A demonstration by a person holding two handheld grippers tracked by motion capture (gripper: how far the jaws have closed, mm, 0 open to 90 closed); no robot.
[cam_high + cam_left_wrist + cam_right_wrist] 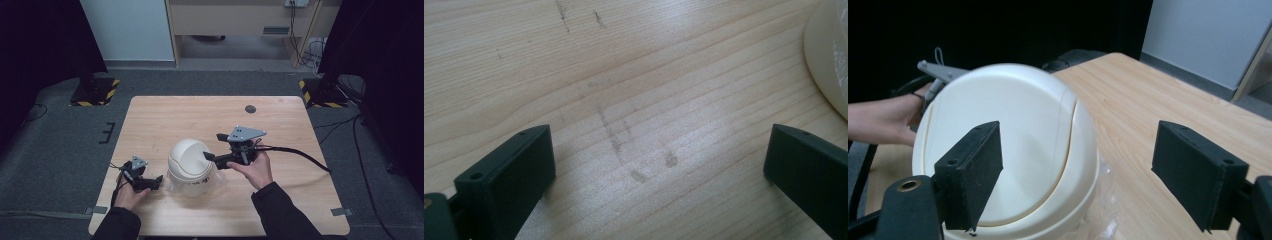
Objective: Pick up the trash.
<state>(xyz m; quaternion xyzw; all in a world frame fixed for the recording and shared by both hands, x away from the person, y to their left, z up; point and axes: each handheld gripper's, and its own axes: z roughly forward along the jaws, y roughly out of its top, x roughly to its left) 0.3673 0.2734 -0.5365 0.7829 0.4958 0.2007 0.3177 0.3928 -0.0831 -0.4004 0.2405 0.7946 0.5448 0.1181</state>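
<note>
**Jaws of both grippers wide apart, nothing held; domed bin between the two hands**

Jaws on the right gripper [216,146] stand wide, with no object between them. In the right gripper view, one jaw sits in front of the dome of the cream bin [1013,145], the other out over bare table [1148,95]; contact between the near jaw and the dome cannot be confirmed. In the high view one jaw tip lies at the dome's right shoulder.

Jaws on the left gripper [659,165] are likewise spread wide and carry nothing. They face bare, scuffed wood, with the bin's rounded edge at the far right of the left gripper view. In the high view this gripper rests low on the table just left of the bin's base.

Location: the bin stands upright near the front centre of the table, dome uppermost, its long axis vertical. A curved seam runs across the lid, judged to mark a swing flap. Clear plastic, apparently a liner, bulges out below the lid.

Governing relation: the bin lies directly ahead of the right gripper and to the side of the left. The right hand [257,170] is raised and aimed at the lid, so it is judged better placed to act.

Markings: dark print on the bin's front, too small to read. No brand legible.
</note>
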